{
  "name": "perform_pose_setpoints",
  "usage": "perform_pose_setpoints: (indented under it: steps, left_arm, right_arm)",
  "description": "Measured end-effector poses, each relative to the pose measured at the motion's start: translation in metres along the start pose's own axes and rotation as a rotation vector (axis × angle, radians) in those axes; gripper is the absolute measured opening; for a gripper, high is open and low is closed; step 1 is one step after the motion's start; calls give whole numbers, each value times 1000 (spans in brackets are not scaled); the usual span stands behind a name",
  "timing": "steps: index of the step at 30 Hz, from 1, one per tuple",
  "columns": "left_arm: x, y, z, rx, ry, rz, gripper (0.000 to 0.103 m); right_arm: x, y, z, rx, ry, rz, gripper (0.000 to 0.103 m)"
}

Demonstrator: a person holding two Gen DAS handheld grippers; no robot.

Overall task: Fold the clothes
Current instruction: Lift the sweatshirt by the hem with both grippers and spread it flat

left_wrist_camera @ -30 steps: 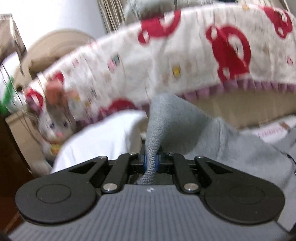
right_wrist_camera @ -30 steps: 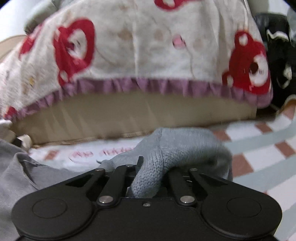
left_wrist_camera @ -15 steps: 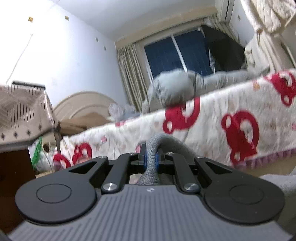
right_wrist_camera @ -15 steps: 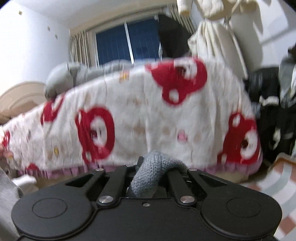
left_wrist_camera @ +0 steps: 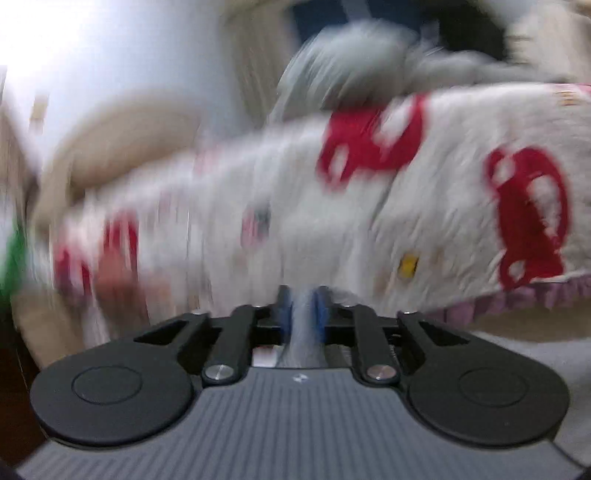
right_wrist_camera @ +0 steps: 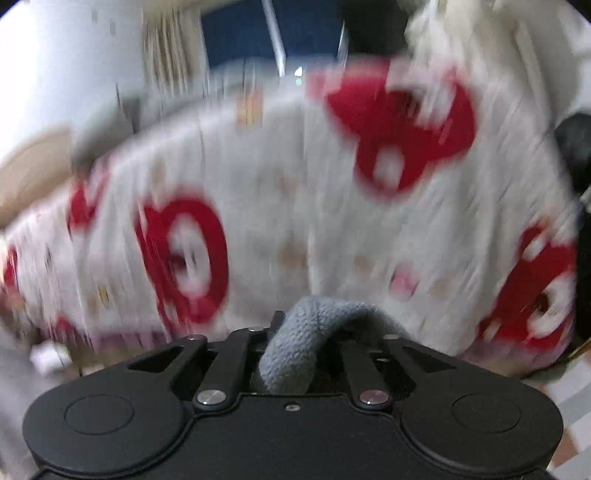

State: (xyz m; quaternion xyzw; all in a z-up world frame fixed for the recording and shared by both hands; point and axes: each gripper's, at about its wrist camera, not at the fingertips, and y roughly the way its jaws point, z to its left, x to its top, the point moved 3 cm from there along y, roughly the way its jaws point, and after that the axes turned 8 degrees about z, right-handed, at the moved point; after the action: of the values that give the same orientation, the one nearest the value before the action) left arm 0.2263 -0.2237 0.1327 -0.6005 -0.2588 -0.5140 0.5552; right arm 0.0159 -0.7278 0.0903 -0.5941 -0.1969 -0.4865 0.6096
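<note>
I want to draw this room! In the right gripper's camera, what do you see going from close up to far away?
Right gripper, its jaws opening with grey knitted cloth between them → white bedspread with red bears → dark blue window.

both cameras sit low behind their own black fingers and look nearly level, tipped slightly down, at the long side of a bed close ahead. the left view faces the bedspread (left_wrist_camera: 424,206) with its red print nearer the headboard; the right view (right_wrist_camera: 295,206) faces the same bedspread towards its far end.
</note>
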Motion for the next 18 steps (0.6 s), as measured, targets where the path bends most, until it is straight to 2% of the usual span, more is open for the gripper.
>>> perform_pose_setpoints:
  steps: [1,2,4,7,9,12,14,16,17,18]
  left_arm:
    - [-16,16,0,-21,-68,72,29]
    - [-37,23,-1,-62,-102,109,29]
    - [-86,19,-12,-143,-86,165,30]
    - [-157,8,-30,-275,-48,257,30]
    - [-198,-7,-44,-379,-10,325,30]
    - [-234,-28,-62,-469,21,400,34]
    - [-253,-42,-77,-531,57,420,35]
    - [-268,-55,-93,-589,104,431,40]
    - [-275,-61,-101,-617,129,439,47]
    - [-281,-66,-108,-644,152,457,49]
  right_arm:
    - [-14,21,-5,-64,30,44,49]
    - [-32,37,-7,-127,63,84,53]
    - [-73,58,-10,-152,127,164,53]
    - [-145,60,-5,-41,137,244,51]
    - [-186,48,-3,4,130,271,51]
    - [-240,25,-2,58,129,313,52]
    - [-256,19,-5,93,173,391,52]
    - [-257,11,-5,113,189,405,52]
    - [-259,8,-6,126,211,413,55]
    - [-262,7,-8,143,252,421,59]
